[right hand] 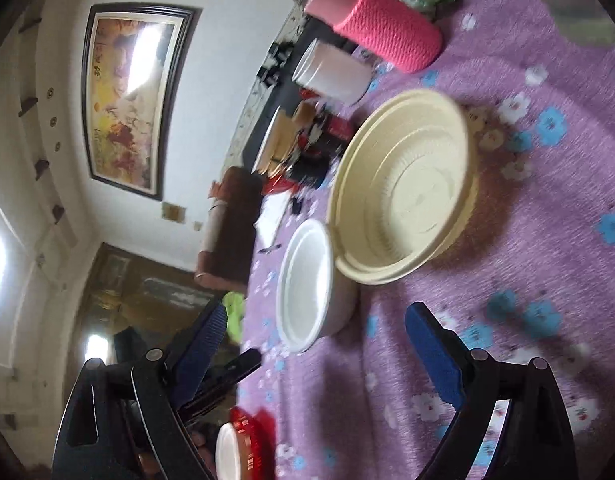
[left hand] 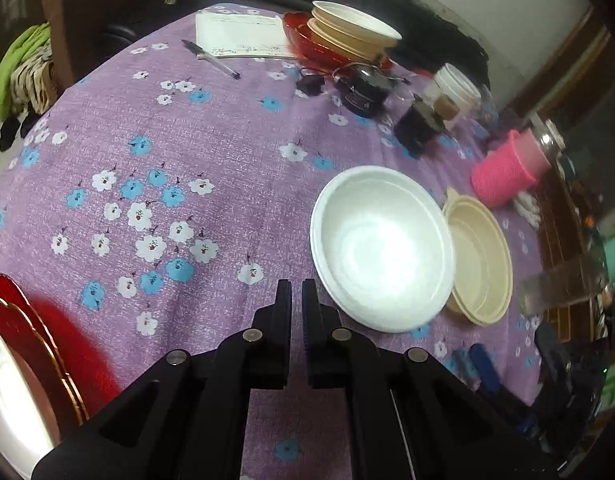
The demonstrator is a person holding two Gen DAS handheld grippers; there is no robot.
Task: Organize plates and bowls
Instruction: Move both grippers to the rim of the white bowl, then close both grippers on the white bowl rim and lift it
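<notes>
1. The left gripper [left hand: 296, 292] is seen with its two black fingers drawn together, only a thin slit left between them, and nothing is held there.
2. It is angled down over a purple flowered tablecloth [left hand: 187, 128], and its tips are seen against bare cloth.
3. Just ahead and to the right of those tips a white bowl [left hand: 381, 248] is set upright on the cloth; its near rim lies close beside the right finger, but no contact can be made out.
4. Beyond the white bowl, on its right, a cream bowl [left hand: 481, 258] is placed, the two rims touching or nearly so.
5. Far ahead of the left gripper, at the far edge of the table, a stack of cream and white bowls [left hand: 353, 30] is seen on a red plate [left hand: 307, 40].
6. At the lower left of the left gripper, a second red plate [left hand: 35, 340] with a gold rim is seen, carrying a white dish [left hand: 11, 400].
7. The right gripper [right hand: 315, 322] is held with its blue-padded fingers spread wide, and nothing is gripped between them.
8. In the right wrist view the white bowl [right hand: 307, 284] is framed between the open fingers, just ahead, and the cream bowl [right hand: 403, 188] lies beyond it.
9. Further ahead a pink knitted-sleeve container [right hand: 383, 34] is seen.
</notes>
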